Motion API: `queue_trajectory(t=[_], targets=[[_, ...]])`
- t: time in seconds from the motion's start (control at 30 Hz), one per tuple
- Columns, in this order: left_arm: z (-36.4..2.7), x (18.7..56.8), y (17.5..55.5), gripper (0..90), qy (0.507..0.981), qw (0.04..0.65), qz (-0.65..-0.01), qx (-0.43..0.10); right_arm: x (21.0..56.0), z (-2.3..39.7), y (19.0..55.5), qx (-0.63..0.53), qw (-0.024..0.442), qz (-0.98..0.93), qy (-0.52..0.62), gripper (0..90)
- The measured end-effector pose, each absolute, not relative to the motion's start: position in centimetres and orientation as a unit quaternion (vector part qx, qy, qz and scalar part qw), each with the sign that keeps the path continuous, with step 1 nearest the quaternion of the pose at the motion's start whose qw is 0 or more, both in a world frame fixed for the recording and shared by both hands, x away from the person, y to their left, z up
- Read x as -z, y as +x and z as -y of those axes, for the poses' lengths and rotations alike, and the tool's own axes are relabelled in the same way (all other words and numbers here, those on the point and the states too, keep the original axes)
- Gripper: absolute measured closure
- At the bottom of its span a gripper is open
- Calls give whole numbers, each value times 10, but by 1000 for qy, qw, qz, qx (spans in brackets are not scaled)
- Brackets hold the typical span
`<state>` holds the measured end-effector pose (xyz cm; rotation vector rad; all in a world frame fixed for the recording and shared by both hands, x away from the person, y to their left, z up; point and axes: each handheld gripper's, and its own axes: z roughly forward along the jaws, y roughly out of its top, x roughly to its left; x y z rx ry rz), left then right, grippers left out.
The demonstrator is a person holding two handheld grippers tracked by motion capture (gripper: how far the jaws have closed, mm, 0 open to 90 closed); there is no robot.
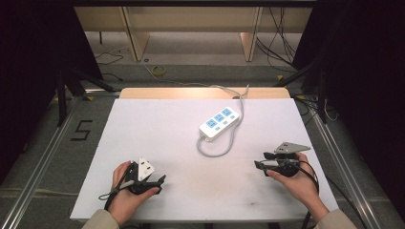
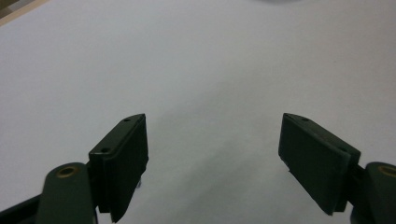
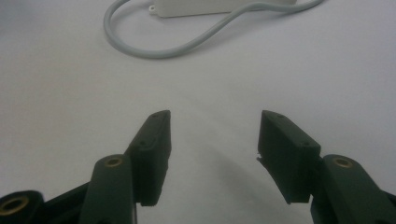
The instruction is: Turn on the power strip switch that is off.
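White table under bright light, power strip at one o'clock, cables on the floor beyond; left gripper and right gripper both spread, empty.

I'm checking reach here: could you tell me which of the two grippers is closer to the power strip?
The right gripper: the power strip and its looped cable lie just ahead of its open jaws, while the left gripper sits farther off.

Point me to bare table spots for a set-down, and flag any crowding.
Free: the wide stretch of white table between the left claw and the power strip; also the near middle between the left claw and the right claw, both open and empty. Crowded: right of centre, where the power strip and its looped cord lie, the cord trailing off the far edge.
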<state>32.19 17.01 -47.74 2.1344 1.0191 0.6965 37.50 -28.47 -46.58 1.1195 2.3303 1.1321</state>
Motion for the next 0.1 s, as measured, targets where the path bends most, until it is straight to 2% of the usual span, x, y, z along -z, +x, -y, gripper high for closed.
queue_trajectory(t=[0.1], targets=[[-164,477,321,235,819,342,-385,-253,466,287,371,-403,160,-811,393,437]])
